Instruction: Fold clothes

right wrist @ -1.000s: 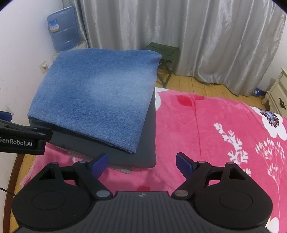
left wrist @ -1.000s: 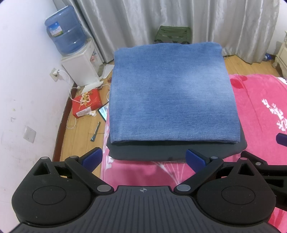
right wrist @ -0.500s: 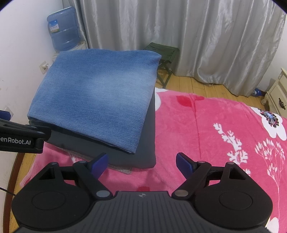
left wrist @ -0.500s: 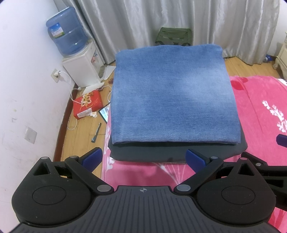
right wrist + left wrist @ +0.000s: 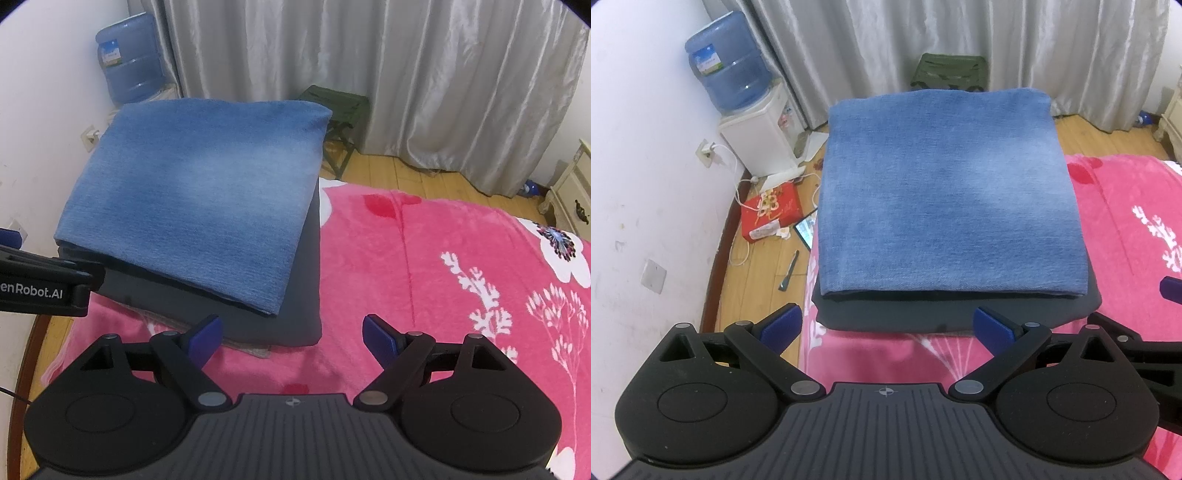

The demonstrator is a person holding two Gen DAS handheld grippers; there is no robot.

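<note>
A folded blue denim garment (image 5: 945, 195) lies squarely on top of a folded dark grey garment (image 5: 953, 314), both at the corner of a bed with a pink flowered blanket (image 5: 1126, 229). My left gripper (image 5: 888, 326) hovers just short of the stack's near edge, open, nothing between its blue pads. In the right wrist view the same denim garment (image 5: 199, 199) and dark garment (image 5: 295, 302) sit to the upper left. My right gripper (image 5: 293, 338) is open and empty over the pink blanket (image 5: 443, 266), by the stack's near right corner. The left gripper's side (image 5: 44, 284) shows at the left edge.
On the wooden floor to the left are a water dispenser (image 5: 757, 129) with a blue bottle, a red box (image 5: 772, 210), a cable and small items. A green folding stool (image 5: 336, 110) stands before grey curtains (image 5: 443, 74). A cream cabinet (image 5: 572, 192) sits at the right.
</note>
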